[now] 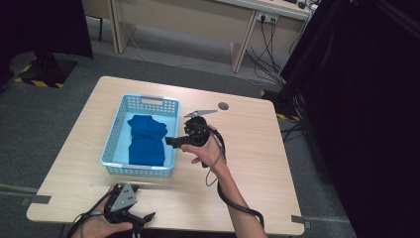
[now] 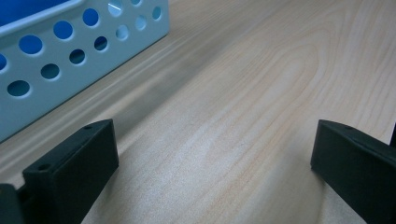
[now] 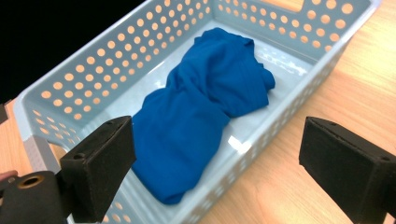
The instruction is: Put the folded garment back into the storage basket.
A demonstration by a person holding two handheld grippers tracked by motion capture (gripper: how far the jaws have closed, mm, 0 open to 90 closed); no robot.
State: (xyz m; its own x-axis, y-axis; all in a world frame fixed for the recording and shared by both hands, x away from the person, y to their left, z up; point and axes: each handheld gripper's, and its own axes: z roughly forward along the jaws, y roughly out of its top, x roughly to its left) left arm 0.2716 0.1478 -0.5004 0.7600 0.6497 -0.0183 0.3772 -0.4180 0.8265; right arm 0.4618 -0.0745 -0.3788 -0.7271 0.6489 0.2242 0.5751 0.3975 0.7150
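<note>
A light blue perforated basket (image 1: 115,133) sits on the left half of the wooden table (image 1: 257,139). A crumpled blue cloth (image 1: 146,139) lies inside it (image 3: 205,107). My right gripper (image 1: 167,142) hovers at the basket's right rim, jaws pointing left at the cloth. In the right gripper view its jaws stand wide apart, open, with nothing between them (image 3: 212,163), and the basket (image 3: 116,60) lies just below. My left gripper (image 1: 143,218) rests low at the table's front edge, open over bare wood (image 2: 215,163), with the basket wall (image 2: 70,70) at its upper left.
A small round grey disc (image 1: 223,105) lies on the table behind the right gripper. A cable (image 1: 233,198) trails along the right forearm. Beyond the table are desk legs (image 1: 242,47), floor cables and a dark curtain (image 1: 366,114) on the right.
</note>
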